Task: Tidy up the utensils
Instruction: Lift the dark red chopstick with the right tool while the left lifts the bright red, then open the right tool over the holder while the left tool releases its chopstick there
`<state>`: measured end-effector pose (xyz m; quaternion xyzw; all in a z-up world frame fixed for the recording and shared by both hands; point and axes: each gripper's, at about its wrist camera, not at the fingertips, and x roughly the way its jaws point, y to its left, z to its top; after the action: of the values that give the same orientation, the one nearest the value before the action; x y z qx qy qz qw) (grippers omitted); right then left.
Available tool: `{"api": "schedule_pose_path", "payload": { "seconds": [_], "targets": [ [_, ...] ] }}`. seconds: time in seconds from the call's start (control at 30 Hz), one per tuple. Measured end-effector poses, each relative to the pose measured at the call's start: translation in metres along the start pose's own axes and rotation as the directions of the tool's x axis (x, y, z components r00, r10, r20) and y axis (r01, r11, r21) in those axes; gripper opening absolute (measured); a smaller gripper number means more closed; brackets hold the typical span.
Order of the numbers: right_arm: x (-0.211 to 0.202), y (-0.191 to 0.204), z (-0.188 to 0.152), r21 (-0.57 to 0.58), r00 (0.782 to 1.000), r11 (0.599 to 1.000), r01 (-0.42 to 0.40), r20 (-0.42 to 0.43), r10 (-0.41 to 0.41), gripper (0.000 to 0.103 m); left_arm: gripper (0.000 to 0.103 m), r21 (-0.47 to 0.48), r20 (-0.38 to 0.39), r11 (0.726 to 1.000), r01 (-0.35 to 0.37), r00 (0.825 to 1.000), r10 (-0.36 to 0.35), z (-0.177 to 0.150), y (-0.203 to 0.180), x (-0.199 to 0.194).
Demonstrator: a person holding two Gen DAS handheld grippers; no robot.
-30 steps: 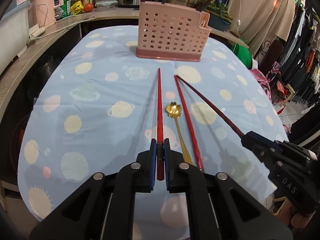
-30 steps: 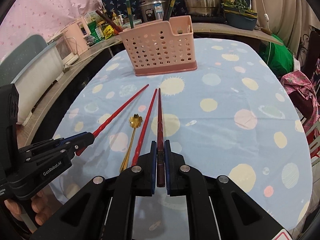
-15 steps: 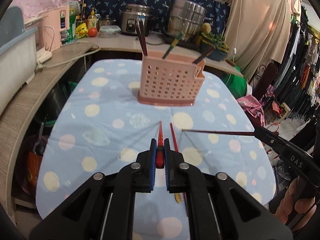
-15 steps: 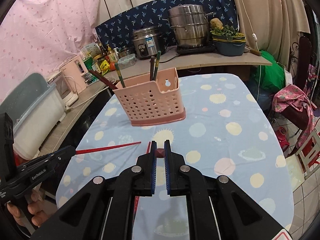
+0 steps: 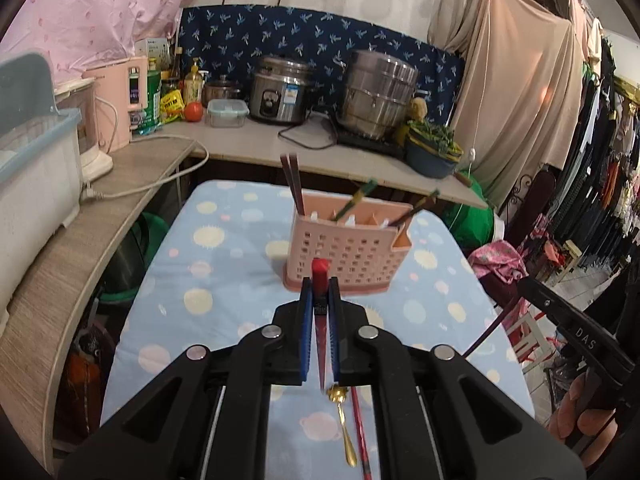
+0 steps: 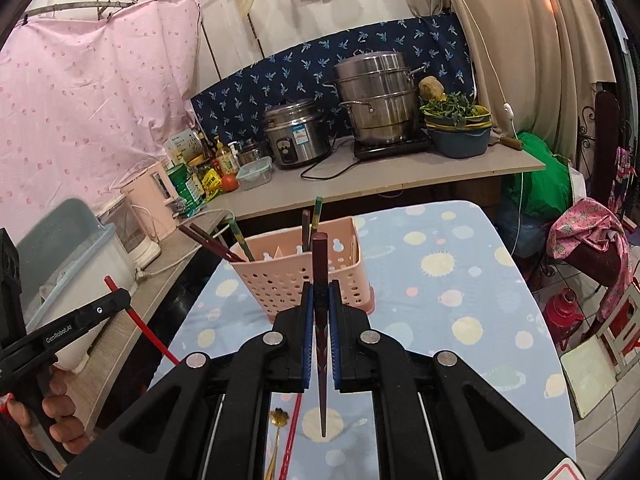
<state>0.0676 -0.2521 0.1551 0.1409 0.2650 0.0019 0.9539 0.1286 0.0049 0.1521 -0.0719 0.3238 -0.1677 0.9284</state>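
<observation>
red chopstick [image 5: 320, 320] is pinched in my left gripper [image 5: 319, 300], dark chopstick [image 6: 320, 320] in my right gripper [image 6: 320, 304], both just before the pink basket [image 5: 348, 252]. i should tip the points down, then drop them in slowly.

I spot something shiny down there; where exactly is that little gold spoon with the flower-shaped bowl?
The small gold flower-bowled spoon lies flat on the planet-print blue tablecloth, near its front edge, low in both wrist views, with a red chopstick lying close along its right side.
</observation>
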Motion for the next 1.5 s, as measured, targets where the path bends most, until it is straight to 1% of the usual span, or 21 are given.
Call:
{"api": "schedule_pose_path", "payload": {
  "seconds": [0.13,0.33,0.5,0.67,0.83,0.97,1.0,1.2,1.37,1.5],
  "targets": [
    [0.001,0.001,0.026,0.023,0.999,1.000,-0.019,0.050,0.018,0.007,0.007,-0.016,0.038,1.000,0.023,0.999,-0.022,0.029,0.000,-0.003],
    [0.008,0.001,0.067,0.072,0.991,0.996,-0.061,0.120,0.052,0.007,0.007,-0.013,0.123,1.000,0.018,0.992,-0.016,0.073,-0.006,-0.009],
    [0.014,0.006,0.105,0.086,0.978,0.992,-0.093,0.192,0.076,0.007,0.007,-0.022,0.209,1.000,0.009,0.978,-0.005,0.115,-0.007,-0.016],
    [0.027,0.008,0.140,0.109,0.968,0.987,-0.119,0.235,0.090,0.007,0.007,-0.027,0.280,1.000,0.006,0.960,0.002,0.153,-0.010,-0.018],
    [0.049,0.010,0.157,0.121,0.970,0.988,-0.100,0.231,0.071,0.007,0.007,-0.011,0.326,1.000,-0.020,0.945,0.023,0.177,-0.019,-0.007],
    [0.074,0.009,0.153,0.127,0.981,0.988,-0.084,0.186,0.060,0.007,0.007,0.005,0.335,0.999,-0.036,0.942,0.032,0.184,-0.025,0.013],
    [0.081,0.008,0.150,0.128,0.984,0.989,-0.078,0.171,0.056,0.007,0.007,0.008,0.330,0.999,-0.041,0.943,0.036,0.185,-0.026,0.019],
    [0.116,-0.001,0.132,0.137,0.995,0.990,-0.045,0.095,0.032,0.007,0.007,0.000,0.274,0.999,-0.040,0.961,0.038,0.173,-0.021,0.059],
    [0.134,-0.001,0.117,0.124,0.999,0.992,-0.033,0.043,0.028,0.007,0.007,-0.013,0.228,0.999,-0.051,0.972,0.052,0.162,-0.012,0.087],
    [0.141,0.001,0.111,0.115,0.999,0.993,-0.037,0.019,0.036,0.007,0.007,-0.012,0.184,0.998,-0.061,0.981,0.062,0.155,-0.007,0.106]
  ]
}}
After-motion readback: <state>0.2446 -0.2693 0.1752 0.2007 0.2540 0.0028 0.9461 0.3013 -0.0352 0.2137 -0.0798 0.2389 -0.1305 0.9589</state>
